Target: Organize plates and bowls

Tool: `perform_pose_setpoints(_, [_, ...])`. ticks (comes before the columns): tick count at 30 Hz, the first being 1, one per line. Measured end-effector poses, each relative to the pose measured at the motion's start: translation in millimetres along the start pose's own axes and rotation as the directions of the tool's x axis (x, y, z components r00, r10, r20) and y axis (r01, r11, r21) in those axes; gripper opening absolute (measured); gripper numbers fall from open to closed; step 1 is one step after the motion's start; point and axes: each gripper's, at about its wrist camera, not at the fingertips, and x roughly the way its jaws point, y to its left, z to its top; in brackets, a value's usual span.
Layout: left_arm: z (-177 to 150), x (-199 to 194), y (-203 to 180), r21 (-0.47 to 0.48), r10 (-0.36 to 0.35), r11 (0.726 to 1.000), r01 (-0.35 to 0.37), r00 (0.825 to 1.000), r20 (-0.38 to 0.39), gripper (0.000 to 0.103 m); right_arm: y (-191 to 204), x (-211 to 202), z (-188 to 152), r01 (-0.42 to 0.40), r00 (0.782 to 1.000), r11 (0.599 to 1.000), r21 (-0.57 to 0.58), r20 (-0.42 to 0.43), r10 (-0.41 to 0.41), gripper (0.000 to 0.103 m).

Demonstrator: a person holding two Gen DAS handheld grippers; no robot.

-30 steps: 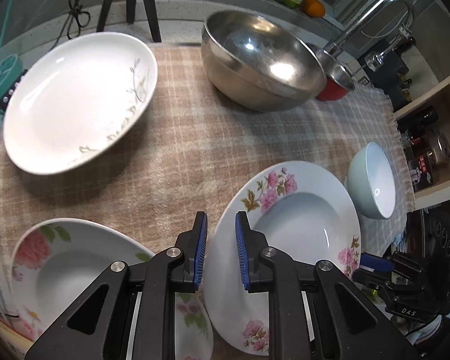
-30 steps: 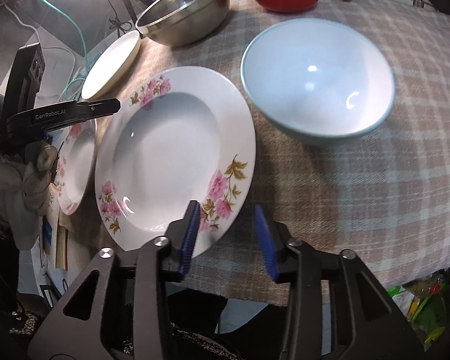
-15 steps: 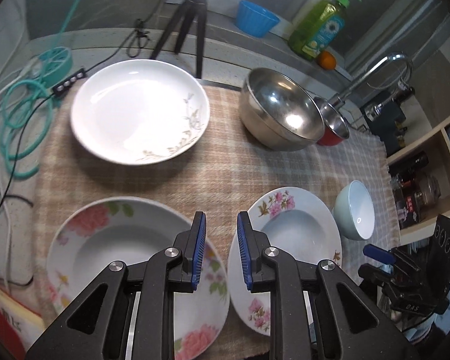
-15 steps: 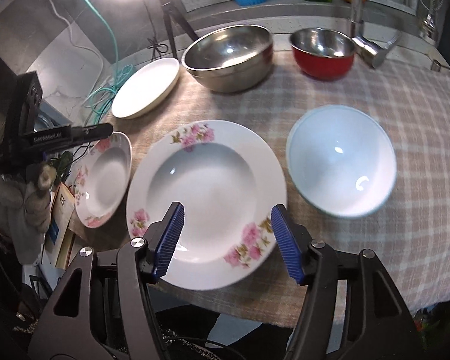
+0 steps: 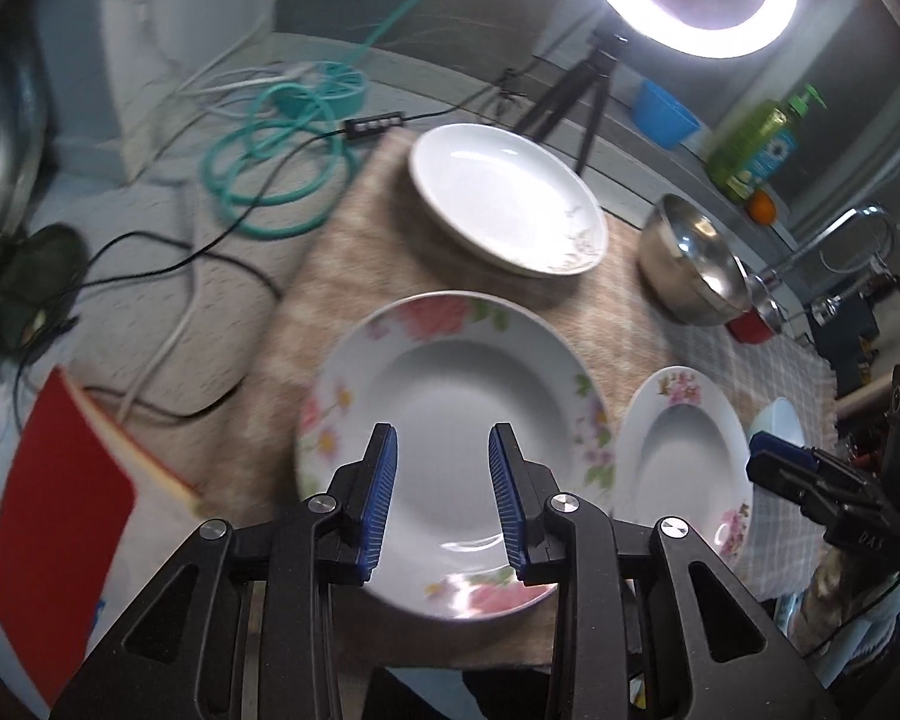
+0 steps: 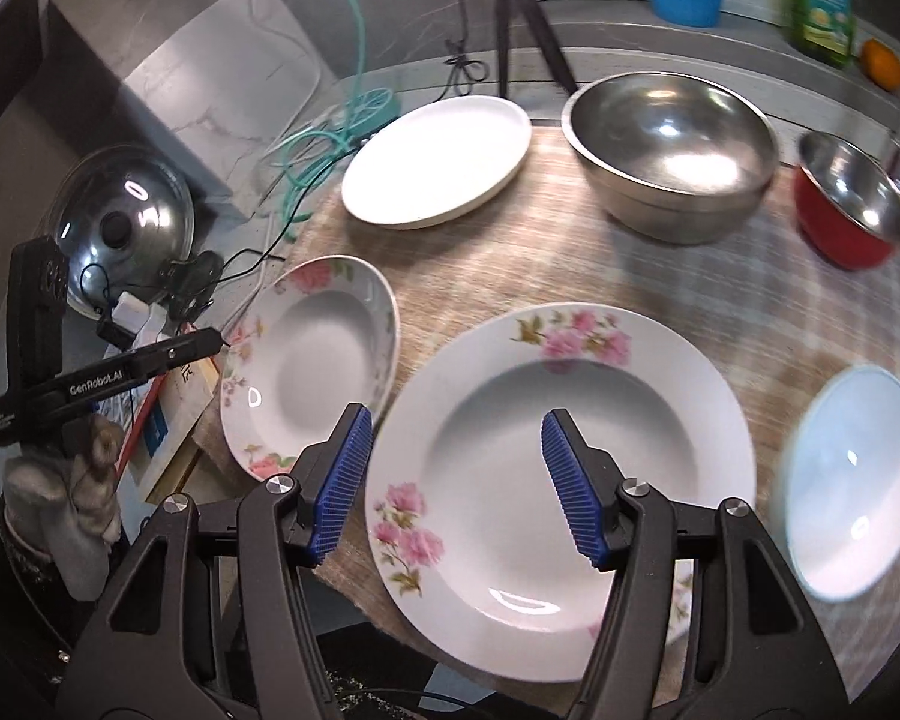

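Left gripper (image 5: 443,495) and right gripper (image 6: 450,483): fingers spread, empty, each above a flowered plate (image 5: 450,420) (image 6: 561,450) on the worktop. Risk: near rims overhang the cloth edge; a nudge could tip them.

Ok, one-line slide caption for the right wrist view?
Open right gripper above a pink-flowered plate, light blue bowl beside it.

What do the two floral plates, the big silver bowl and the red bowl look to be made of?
Floral plate under the right gripper and floral plate beside it: probably glazed ceramic, though melamine isn't ruled out; glossy white with sharp highlights and printed pink flowers. Big silver bowl: likely stainless steel, with a brushed, mirror-like inside. Red bowl: shiny metal inside, red coating outside, perhaps enamel or paint.
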Motion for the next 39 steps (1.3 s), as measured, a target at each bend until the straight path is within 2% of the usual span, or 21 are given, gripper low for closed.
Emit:
perform_pose_setpoints(7, [-19.3,-4.6,31.7,-0.093,0.024,0.995,-0.023,1.0,0.004,0.03,19.5,35.7,21.8,-0.041,0.997,0.998,-0.044,-0.06,0.039,0.048])
perform_pose_setpoints(10, [-24.2,-2.1,40.8,-0.12,0.027,0.992,-0.027,1.0,-0.005,0.03,21.9,51.1,31.4,-0.065,0.994,0.997,-0.033,-0.087,0.062,0.046])
perform_pose_setpoints(12, [-26.5,-0.1,46.9,-0.15,0.013,0.989,-0.014,1.0,-0.011,0.03,24.2,60.8,37.6,-0.065,0.993,0.997,-0.04,-0.097,0.061,0.043])
perform_pose_setpoints(14, [-28.0,2.8,51.2,-0.167,0.002,0.986,-0.005,1.0,-0.018,0.03,26.9,70.7,42.8,-0.054,0.993,0.997,-0.06,-0.111,0.047,0.034])
perform_pose_setpoints(21, [-32.2,11.8,59.5,-0.217,-0.047,0.975,0.039,0.998,-0.032,0.027,31.7,100.2,52.1,-0.048,0.984,0.995,-0.09,-0.174,0.032,0.028])
perform_pose_setpoints(22, [-32.7,12.6,60.0,-0.221,-0.05,0.974,0.041,0.998,-0.033,0.027,32.4,102.8,52.5,-0.049,0.983,0.994,-0.093,-0.181,0.032,0.026])
perform_pose_setpoints(24, [-33.1,14.3,60.7,-0.224,-0.058,0.973,0.048,0.998,-0.038,0.018,34.4,107.1,53.2,-0.056,0.98,0.994,-0.099,-0.195,0.036,0.022])
perform_pose_setpoints(30, [-32.3,20.0,66.9,-0.245,-0.079,0.967,0.065,0.996,-0.047,0.016,33.1,116.9,54.4,-0.06,0.974,0.994,-0.092,-0.223,0.038,0.012])
perform_pose_setpoints(35, [-29.2,25.1,64.7,-0.23,-0.086,0.971,0.071,0.995,-0.056,0.012,34.5,121.2,55.2,-0.058,0.973,0.994,-0.089,-0.229,0.036,0.011])
perform_pose_setpoints(39, [-25.0,26.9,58.7,-0.196,-0.047,0.98,0.034,0.997,-0.062,0.012,34.7,122.0,55.4,-0.053,0.973,0.996,-0.071,-0.229,0.035,0.011])
